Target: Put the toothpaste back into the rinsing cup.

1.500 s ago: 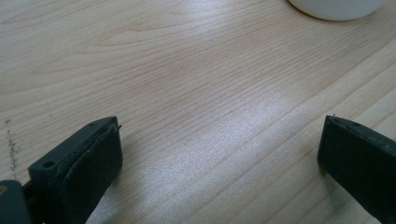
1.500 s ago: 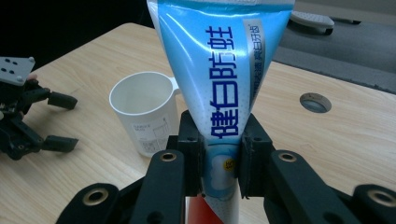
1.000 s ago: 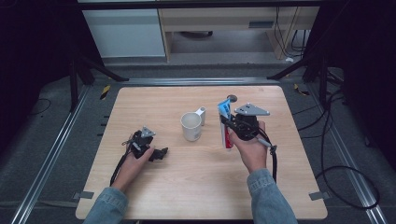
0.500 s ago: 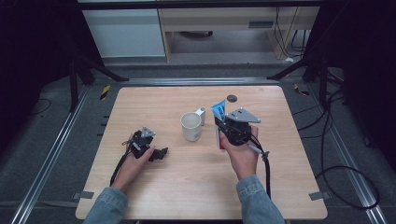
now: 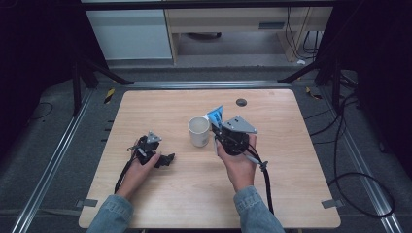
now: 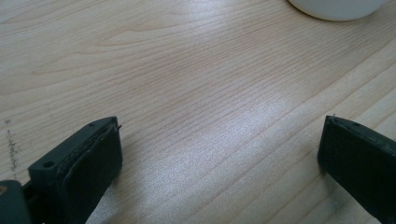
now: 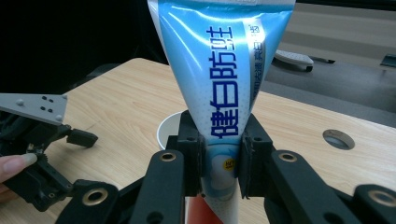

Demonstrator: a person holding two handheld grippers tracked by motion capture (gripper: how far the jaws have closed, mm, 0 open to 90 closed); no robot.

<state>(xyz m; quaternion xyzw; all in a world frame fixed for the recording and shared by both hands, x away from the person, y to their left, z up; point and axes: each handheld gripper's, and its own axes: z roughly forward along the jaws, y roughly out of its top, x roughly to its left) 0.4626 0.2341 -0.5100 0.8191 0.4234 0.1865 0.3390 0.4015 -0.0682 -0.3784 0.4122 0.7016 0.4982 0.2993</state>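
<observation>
Clamped on the tube (image 5: 215, 115), the right tongs (image 5: 219, 133) have slid from the cup's (image 5: 198, 131) three o'clock to just beside it, likely nearing a drop-in, while the left tongs (image 5: 167, 159) rest apart on the bench (image 5: 291, 194).

You have one white cup (image 5: 198, 131), one blue toothpaste tube (image 7: 219, 93), and one wooden table (image 5: 145, 111) with one round hole (image 5: 241, 102). You hold two grippers: left gripper (image 5: 163, 159), right gripper (image 5: 219, 130).
</observation>
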